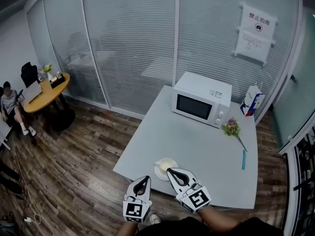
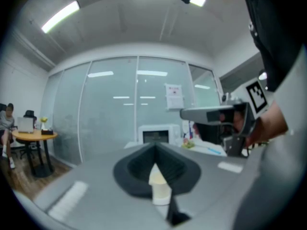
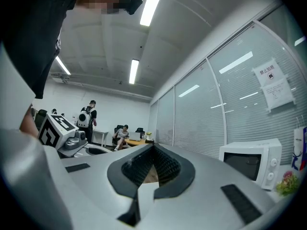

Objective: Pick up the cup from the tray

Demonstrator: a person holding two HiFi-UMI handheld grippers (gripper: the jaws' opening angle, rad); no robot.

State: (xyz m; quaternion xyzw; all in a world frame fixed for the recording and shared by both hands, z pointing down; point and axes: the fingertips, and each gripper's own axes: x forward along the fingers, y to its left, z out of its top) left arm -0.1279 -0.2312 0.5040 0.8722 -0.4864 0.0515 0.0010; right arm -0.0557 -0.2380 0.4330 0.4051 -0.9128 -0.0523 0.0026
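A cream cup [image 1: 167, 164] stands on a small white tray [image 1: 158, 173] at the table's near edge. My right gripper [image 1: 171, 170] is shut, its tips right at the cup's near side and nothing between them. My left gripper [image 1: 145, 179] is also shut, just left of the tray and off the table's front edge. In the left gripper view the jaws [image 2: 155, 150] meet at the tip, and a cream shape like the cup [image 2: 159, 185] shows through the gap below them. The right gripper view shows its jaws [image 3: 153, 146] closed and empty.
A white microwave [image 1: 202, 99] stands at the back of the grey table [image 1: 197, 146], with a blue-and-white carton [image 1: 252, 101] to its right. A small flower [image 1: 231, 128] and a blue pen [image 1: 243, 159] lie on the right side. A person sits at a round table [image 1: 47, 92] far left.
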